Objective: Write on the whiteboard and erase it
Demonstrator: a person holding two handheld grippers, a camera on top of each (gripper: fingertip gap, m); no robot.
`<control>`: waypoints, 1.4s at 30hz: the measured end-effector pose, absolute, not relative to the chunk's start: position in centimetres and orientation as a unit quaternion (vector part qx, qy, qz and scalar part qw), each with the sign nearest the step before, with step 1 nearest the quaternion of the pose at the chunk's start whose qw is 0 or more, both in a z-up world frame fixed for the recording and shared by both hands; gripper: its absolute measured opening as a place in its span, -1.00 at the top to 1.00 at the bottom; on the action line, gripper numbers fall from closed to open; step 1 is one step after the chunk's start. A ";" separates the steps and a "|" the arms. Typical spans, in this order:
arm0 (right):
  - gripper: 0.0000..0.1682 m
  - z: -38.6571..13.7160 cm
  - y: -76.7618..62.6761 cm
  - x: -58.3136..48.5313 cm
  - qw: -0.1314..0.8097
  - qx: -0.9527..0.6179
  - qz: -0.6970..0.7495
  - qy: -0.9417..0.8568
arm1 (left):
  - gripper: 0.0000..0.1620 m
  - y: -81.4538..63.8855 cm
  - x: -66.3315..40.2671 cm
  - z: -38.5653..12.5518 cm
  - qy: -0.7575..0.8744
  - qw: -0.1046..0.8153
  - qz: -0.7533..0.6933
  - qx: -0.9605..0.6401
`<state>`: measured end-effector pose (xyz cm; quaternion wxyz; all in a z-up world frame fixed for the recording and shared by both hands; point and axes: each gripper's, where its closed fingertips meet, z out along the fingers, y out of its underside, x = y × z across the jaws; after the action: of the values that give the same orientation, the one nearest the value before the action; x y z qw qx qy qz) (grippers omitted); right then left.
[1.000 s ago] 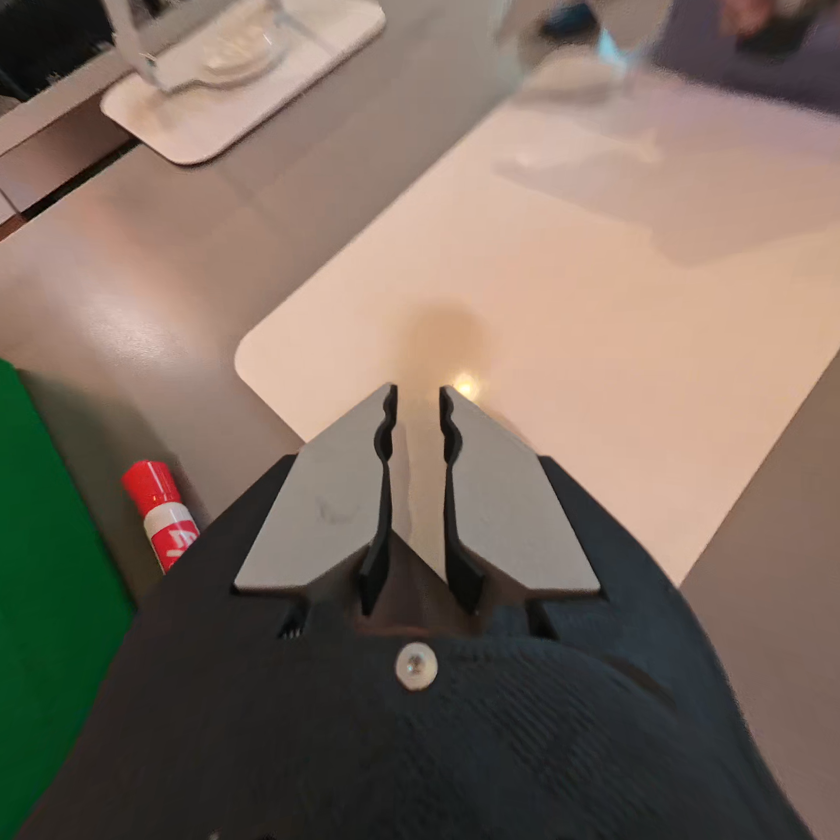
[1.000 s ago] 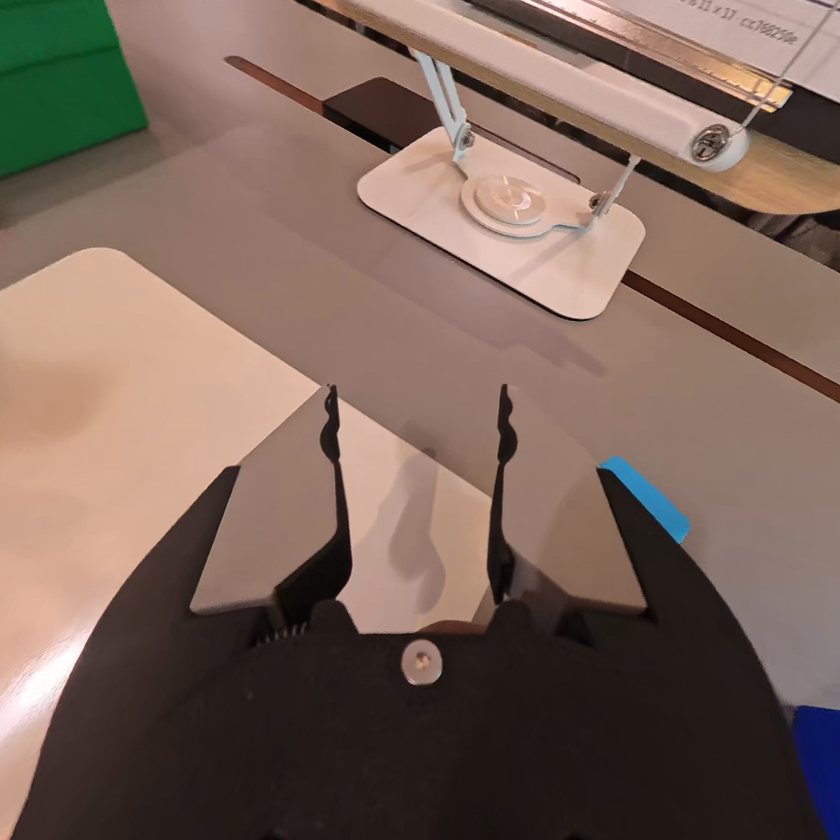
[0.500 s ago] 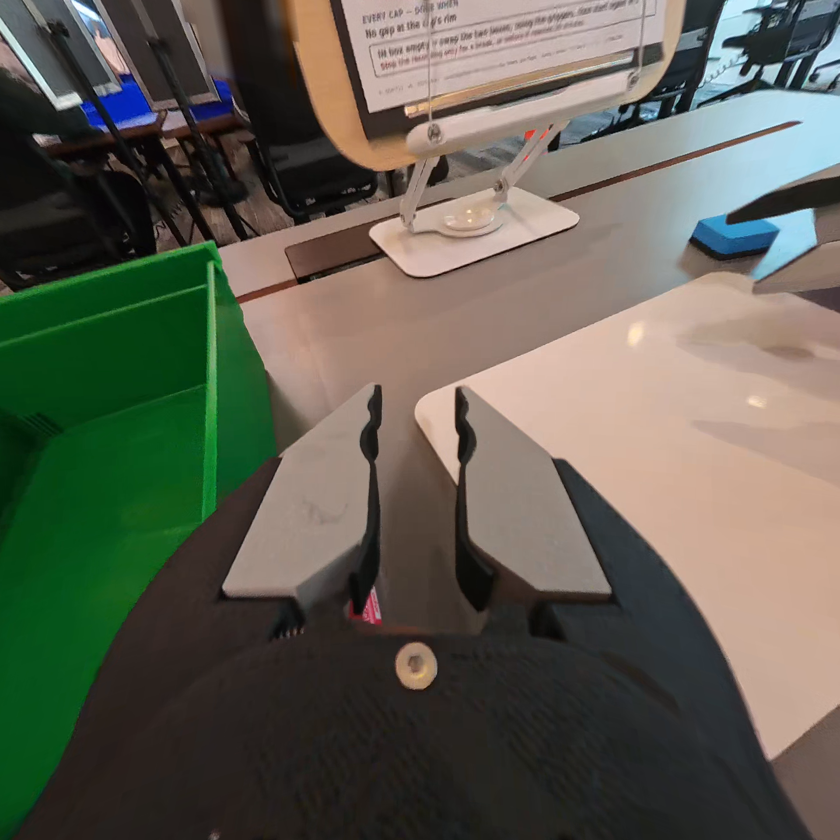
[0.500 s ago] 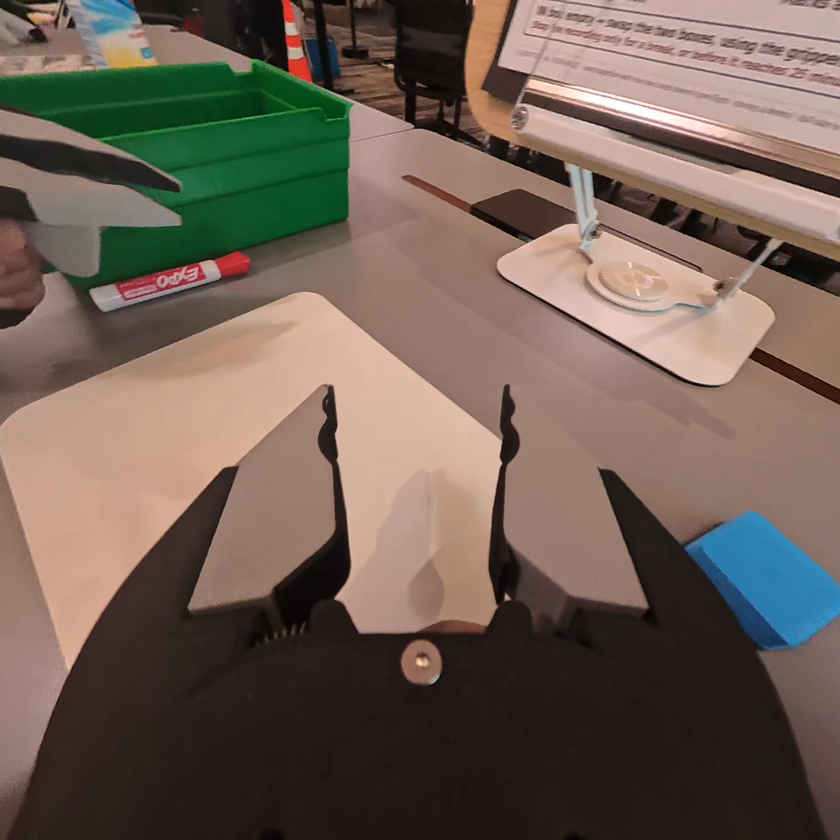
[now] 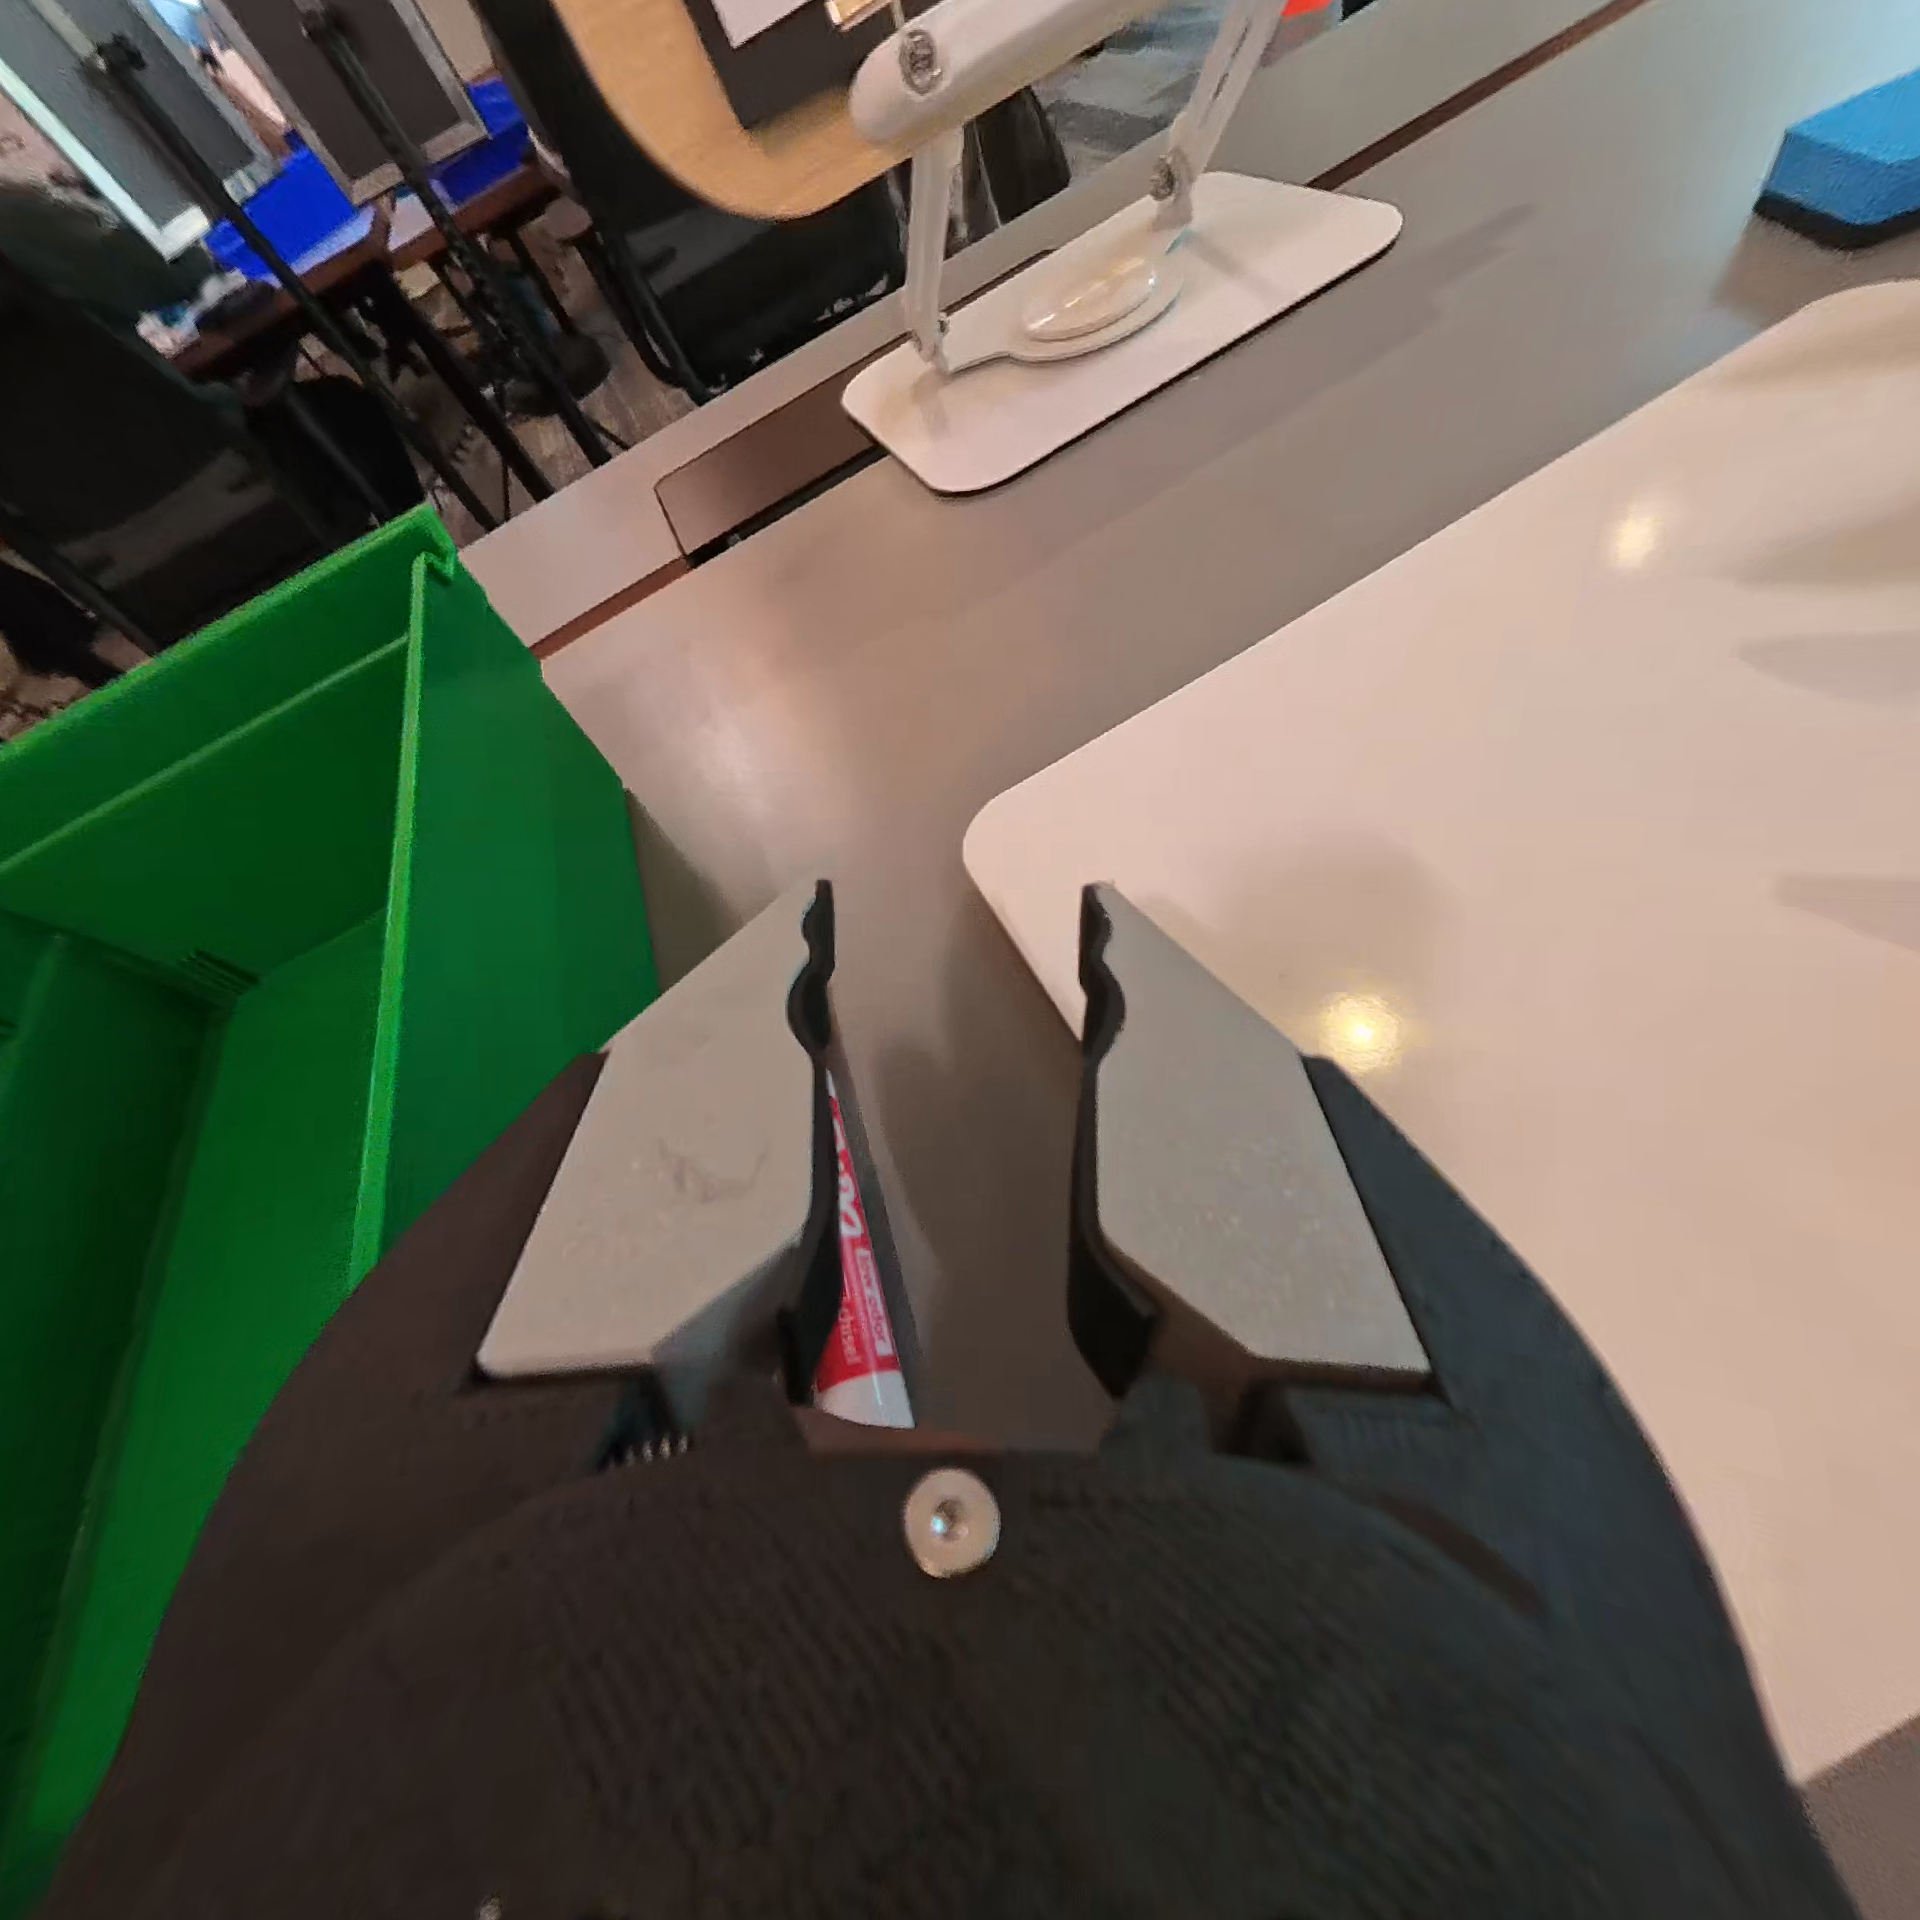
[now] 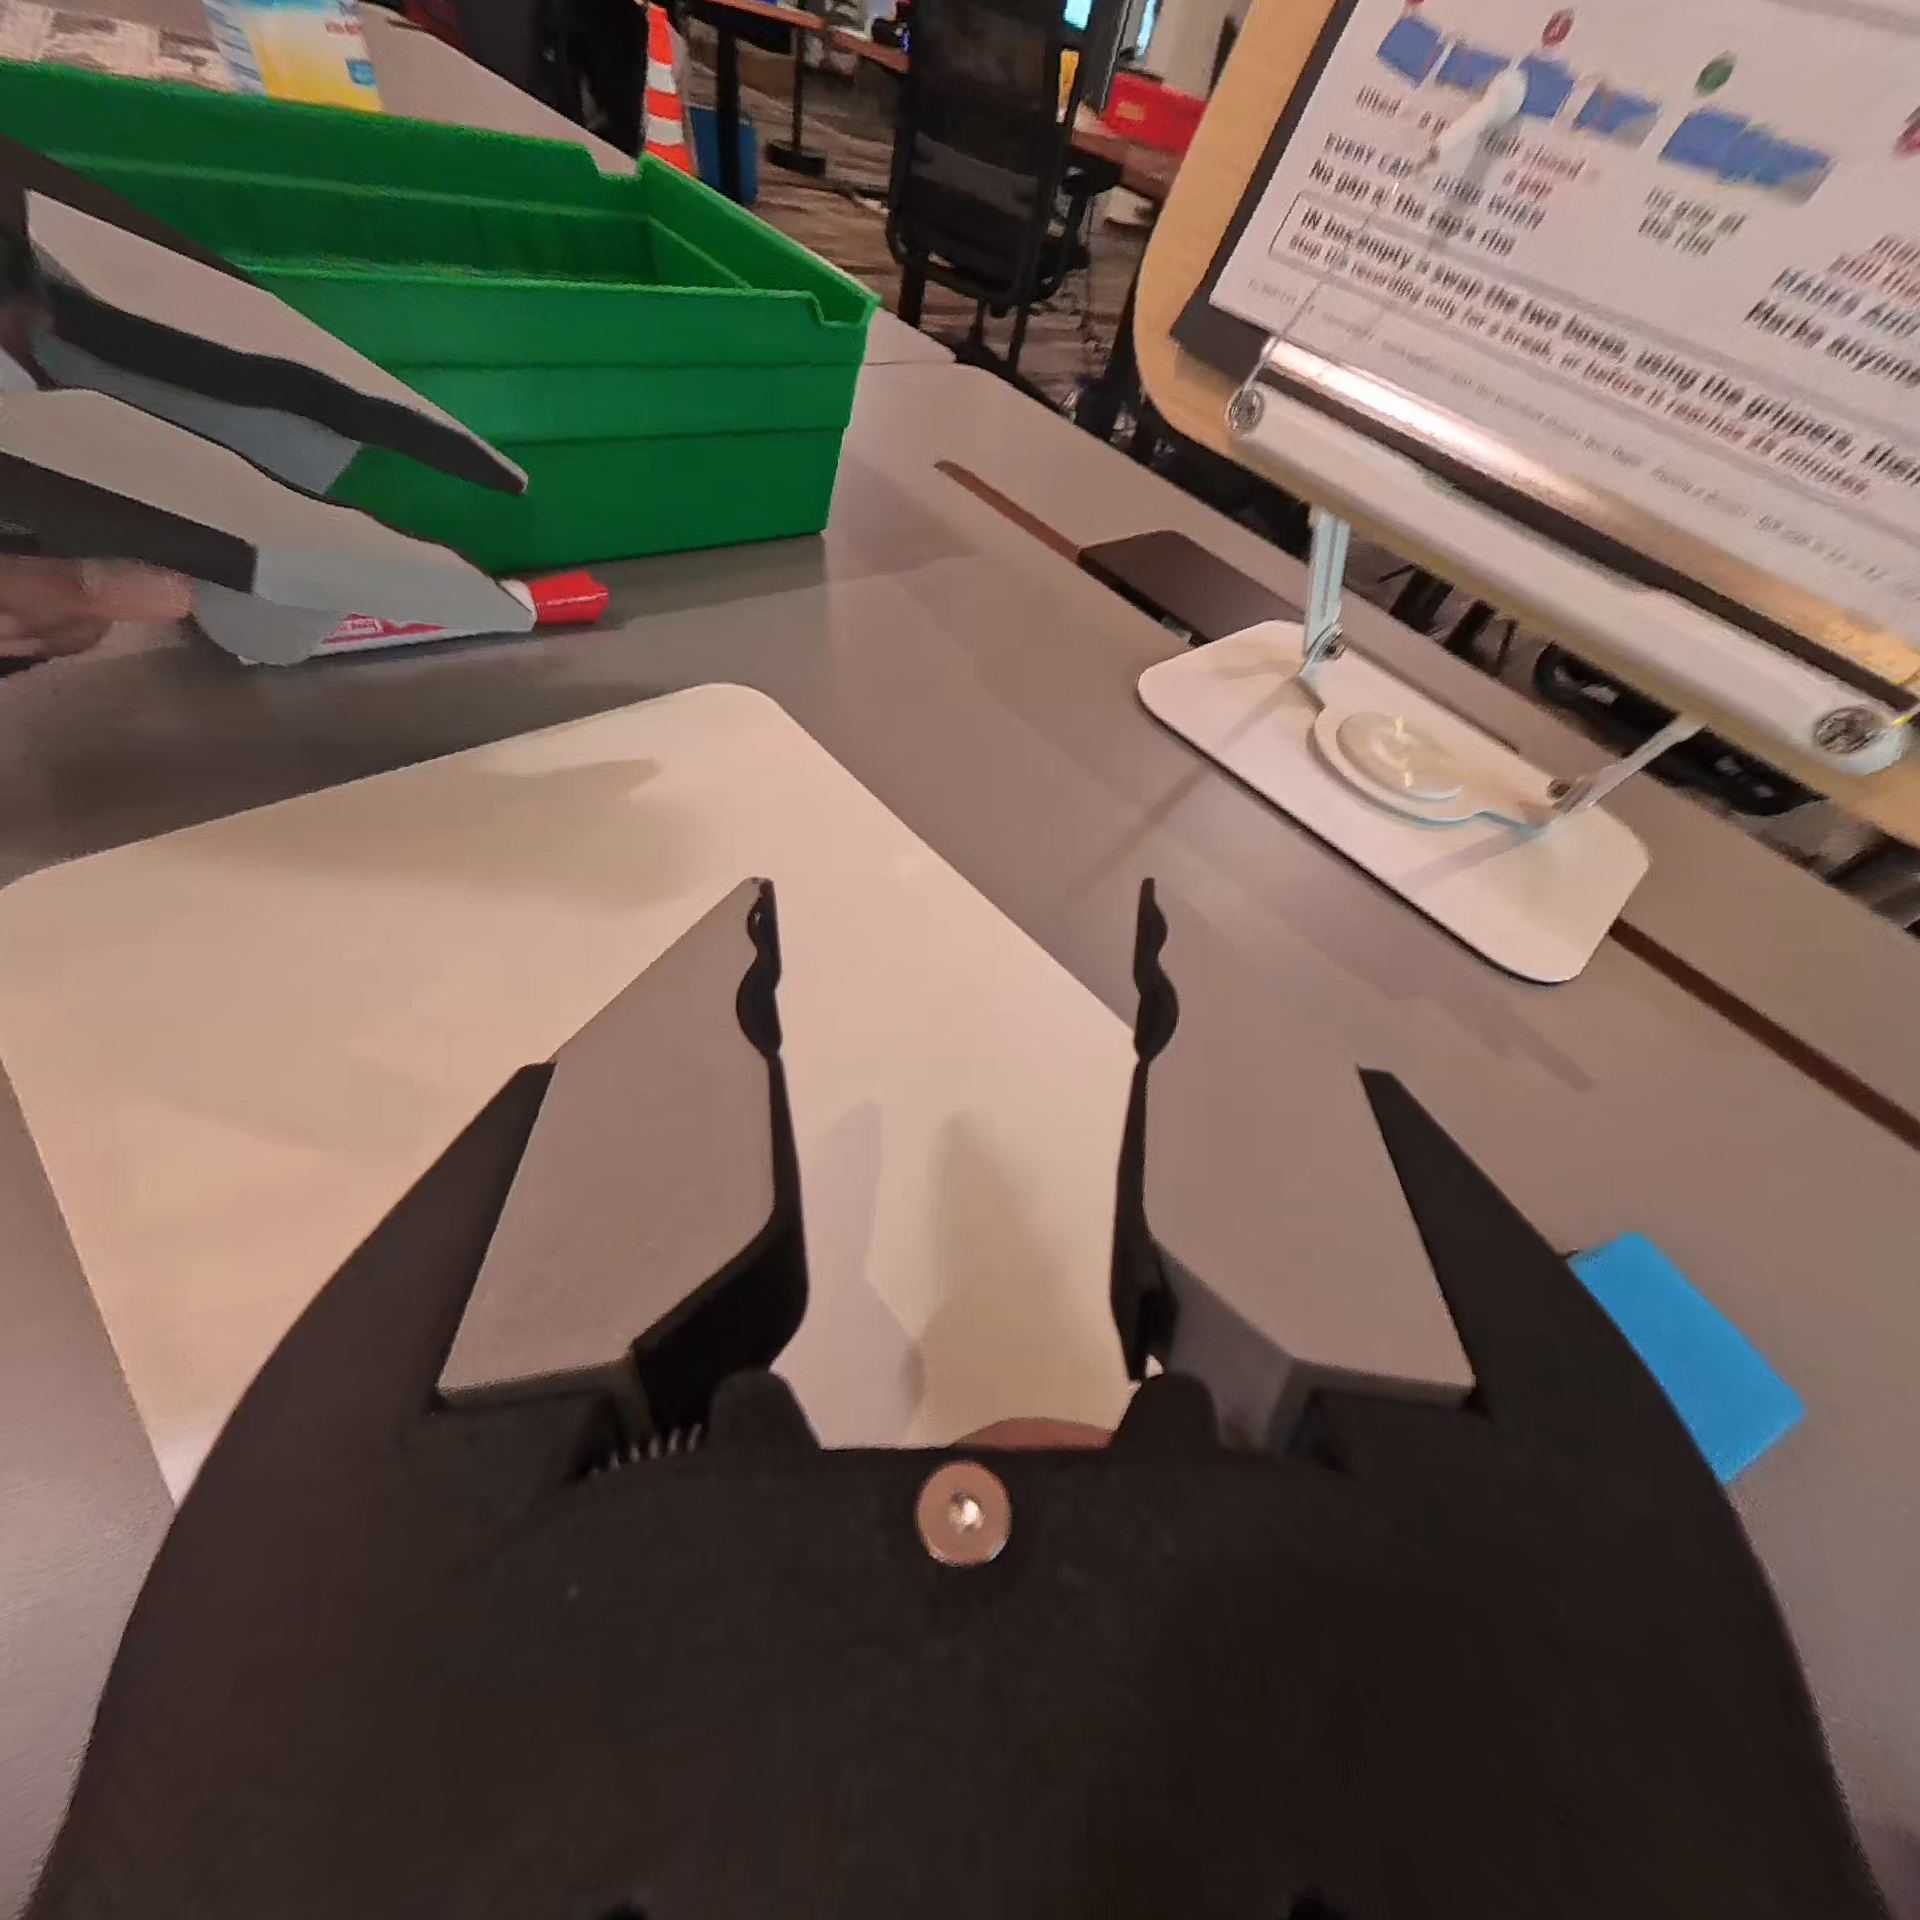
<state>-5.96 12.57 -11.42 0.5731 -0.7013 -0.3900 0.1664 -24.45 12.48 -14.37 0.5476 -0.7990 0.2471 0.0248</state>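
The whiteboard (image 5: 1507, 831) lies flat and blank on the grey table; it also shows in the right wrist view (image 6: 416, 987). A red-and-white marker (image 5: 857, 1299) lies on the table between the board and the green bin, with its red cap (image 6: 566, 601) on. My left gripper (image 5: 956, 914) is open and low over the marker, which sits between the fingers close to the left one. From the right wrist view the left gripper (image 6: 525, 551) straddles the marker. My right gripper (image 6: 954, 904) is open and empty above the board's right part. A blue eraser (image 6: 1683, 1351) lies right of the board.
A green bin (image 5: 312, 935) stands just left of the marker; it also shows in the right wrist view (image 6: 623, 343). A white document stand (image 6: 1403, 790) holding a printed sheet stands behind the board. Chairs and other tables are beyond the table's far edge. To reach the blue eraser (image 6: 1683, 1351) in a straight line is about 20 centimetres for my right fingers, about 35 centimetres for my left.
My left gripper has swung from above the board over to the marker by the green bin and opened wider around it. My right gripper has tilted up over the board and stayed open.
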 end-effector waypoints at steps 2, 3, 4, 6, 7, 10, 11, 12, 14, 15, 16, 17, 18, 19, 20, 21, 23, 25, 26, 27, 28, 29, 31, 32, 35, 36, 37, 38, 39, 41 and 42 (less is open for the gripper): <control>0.22 -10.5 11.8 -6.5 0.583 -0.692 0.186 -0.383 | 0.42 12.1 -24.6 -14.5 0.220 0.542 -0.005 -0.811; 0.23 -10.1 11.3 -6.7 0.585 -0.688 0.204 -0.378 | 0.42 11.8 -24.5 -14.4 0.210 0.543 -0.018 -0.813; 0.23 -9.7 11.0 -6.8 0.587 -0.685 0.214 -0.374 | 0.43 11.4 -24.7 -14.5 0.205 0.542 -0.020 -0.815; 0.23 -8.9 10.8 -6.8 0.601 -0.673 0.216 -0.374 | 0.42 10.7 -25.4 -15.1 0.202 0.527 0.003 -0.826; 0.23 -8.7 10.7 -6.7 0.608 -0.667 0.210 -0.376 | 0.41 10.3 -25.7 -15.9 0.205 0.507 0.012 -0.837; 0.24 -8.8 11.2 -6.3 0.620 -0.662 0.186 -0.377 | 0.19 9.0 -25.8 -18.5 0.194 0.442 0.004 -0.875; 0.24 -8.9 11.4 -6.1 0.627 -0.659 0.179 -0.374 | 0.23 8.6 -25.7 -18.8 0.192 0.435 0.006 -0.880; 0.24 -9.0 11.6 -6.0 0.630 -0.660 0.172 -0.371 | 0.28 8.4 -25.8 -18.8 0.189 0.440 0.018 -0.878; 0.24 -9.6 12.0 -5.7 0.623 -0.670 0.166 -0.369 | 0.37 8.2 -26.2 -18.5 0.184 0.449 0.045 -0.873; 0.24 -9.7 12.1 -5.6 0.622 -0.671 0.167 -0.368 | 0.36 8.1 -26.4 -18.4 0.181 0.447 0.053 -0.874; 0.24 -9.8 12.2 -5.6 0.621 -0.672 0.168 -0.367 | 0.36 8.0 -26.7 -18.2 0.177 0.447 0.058 -0.875; 0.24 -9.8 12.3 -5.5 0.620 -0.673 0.168 -0.366 | 0.37 8.0 -26.9 -18.1 0.173 0.447 0.059 -0.876; 0.24 -9.8 12.4 -5.4 0.619 -0.674 0.169 -0.367 | 0.41 7.9 -27.0 -18.0 0.168 0.444 0.053 -0.879; 0.24 -9.8 12.5 -5.4 0.619 -0.674 0.169 -0.366 | 0.50 7.9 -27.2 -18.0 0.162 0.440 0.044 -0.882; 0.25 -9.8 12.7 -5.2 0.620 -0.676 0.166 -0.362 | 0.59 7.9 -27.3 -18.0 0.158 0.437 0.038 -0.885; 0.25 -9.8 12.8 -5.1 0.622 -0.677 0.163 -0.358 | 0.61 7.9 -27.4 -18.1 0.158 0.431 0.040 -0.888; 0.26 -9.6 12.9 -5.0 0.624 -0.677 0.163 -0.355 | 0.62 7.8 -27.8 -18.6 0.167 0.418 0.066 -0.890; 0.26 -9.6 13.0 -5.0 0.623 -0.676 0.165 -0.356 | 0.74 7.7 -28.2 -19.2 0.172 0.408 0.091 -0.892; 0.25 -9.6 13.0 -5.0 0.623 -0.676 0.166 -0.356 | 0.74 7.6 -28.0 -19.6 0.173 0.405 0.086 -0.894; 0.25 -9.5 13.0 -4.9 0.624 -0.676 0.168 -0.355 | 0.78 7.5 -27.7 -20.0 0.175 0.403 0.072 -0.896; 0.25 -9.6 13.1 -4.8 0.623 -0.677 0.171 -0.353 | 0.88 7.4 -27.3 -20.1 0.176 0.406 0.054 -0.895; 0.25 -9.6 13.1 -4.8 0.622 -0.678 0.174 -0.351 | 0.95 7.4 -27.0 -20.2 0.172 0.406 0.037 -0.897; 0.24 -9.7 13.2 -4.7 0.620 -0.680 0.180 -0.347 | 1.00 7.1 -26.5 -20.3 0.165 0.402 -0.003 -0.901; 0.24 -9.8 13.2 -4.7 0.617 -0.682 0.184 -0.347 | 0.97 6.8 -26.0 -20.4 0.164 0.398 -0.033 -0.902; 0.24 -10.0 13.1 -5.0 0.611 -0.684 0.191 -0.350 | 0.86 6.1 -24.9 -20.3 0.155 0.387 -0.104 -0.903; 0.24 -10.1 13.0 -5.1 0.610 -0.683 0.191 -0.352 | 0.83 5.9 -24.8 -20.2 0.154 0.385 -0.113 -0.903; 0.24 -10.1 12.9 -5.2 0.609 -0.682 0.191 -0.355 | 0.80 5.6 -24.8 -20.2 0.156 0.384 -0.114 -0.903; 0.24 -10.1 12.8 -5.3 0.610 -0.681 0.190 -0.359 | 0.77 5.3 -24.7 -20.2 0.160 0.384 -0.113 -0.903; 0.24 -10.0 12.7 -5.4 0.611 -0.679 0.189 -0.362 | 0.74 5.1 -24.8 -20.2 0.161 0.383 -0.107 -0.903; 0.24 -9.9 12.5 -5.6 0.614 -0.674 0.184 -0.367 | 0.68 5.0 -25.1 -19.4 0.155 0.405 -0.091 -0.896; 0.24 -9.9 12.4 -5.7 0.613 -0.673 0.183 -0.370 | 0.67 5.0 -25.3 -19.0 0.155 0.416 -0.084 -0.892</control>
<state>-5.69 12.41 -9.94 0.6133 -0.6734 -0.3700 0.1830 -25.28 5.00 -18.96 0.4160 -0.8922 0.1547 -0.0841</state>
